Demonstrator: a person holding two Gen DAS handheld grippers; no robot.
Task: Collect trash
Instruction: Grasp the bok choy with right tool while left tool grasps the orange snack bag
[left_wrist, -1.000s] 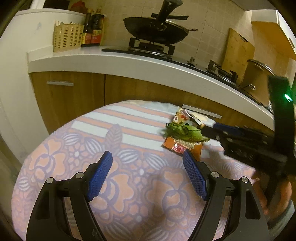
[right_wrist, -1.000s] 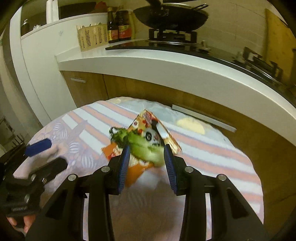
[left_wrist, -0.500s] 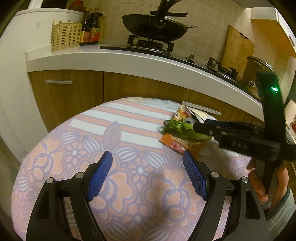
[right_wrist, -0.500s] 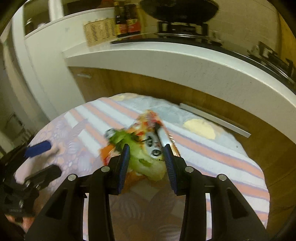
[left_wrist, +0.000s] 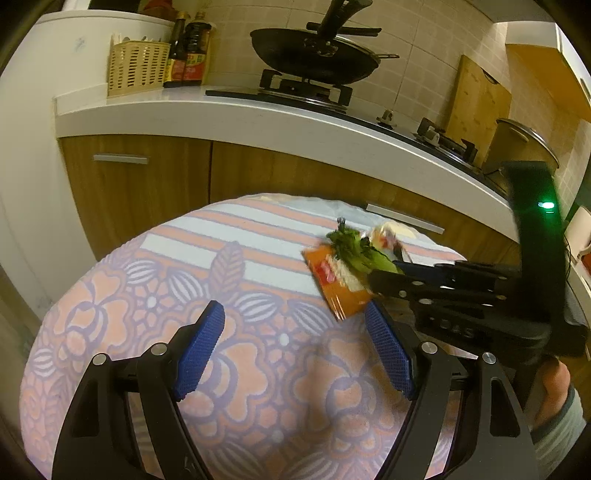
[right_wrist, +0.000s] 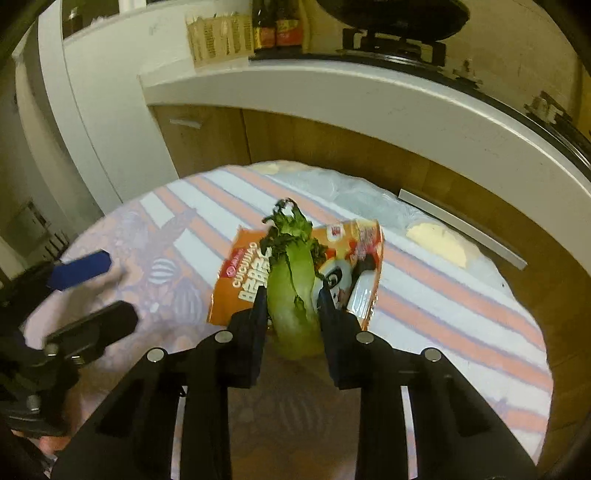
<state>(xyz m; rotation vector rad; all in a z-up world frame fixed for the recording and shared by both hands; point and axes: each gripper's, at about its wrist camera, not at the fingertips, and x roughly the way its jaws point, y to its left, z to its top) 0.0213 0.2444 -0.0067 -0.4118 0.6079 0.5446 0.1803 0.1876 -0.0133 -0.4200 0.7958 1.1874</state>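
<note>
My right gripper (right_wrist: 291, 295) is shut on a green leafy vegetable scrap (right_wrist: 291, 291) and an orange snack wrapper (right_wrist: 240, 284), both lifted above the round table (right_wrist: 443, 280). In the left wrist view the right gripper (left_wrist: 388, 277) holds the wrapper (left_wrist: 340, 280) and the vegetable scrap (left_wrist: 358, 251) in the air at the right. My left gripper (left_wrist: 295, 343) is open and empty over the floral tablecloth (left_wrist: 147, 295), just left of and below the lifted trash. It also shows at the left edge of the right wrist view (right_wrist: 88, 291).
A kitchen counter (left_wrist: 258, 118) with wooden cabinets runs behind the table. On it stand a wok (left_wrist: 314, 55) on a stove, a yellow basket (left_wrist: 136, 70), sauce bottles (left_wrist: 188, 51), a cutting board (left_wrist: 476, 99) and a pot (left_wrist: 517, 144). A pale yellow patch (right_wrist: 439, 243) lies at the table's far right.
The right gripper has lifted the vegetable scrap and the wrapper off the table and tilted them up. The left gripper has stayed open and nearly still.
</note>
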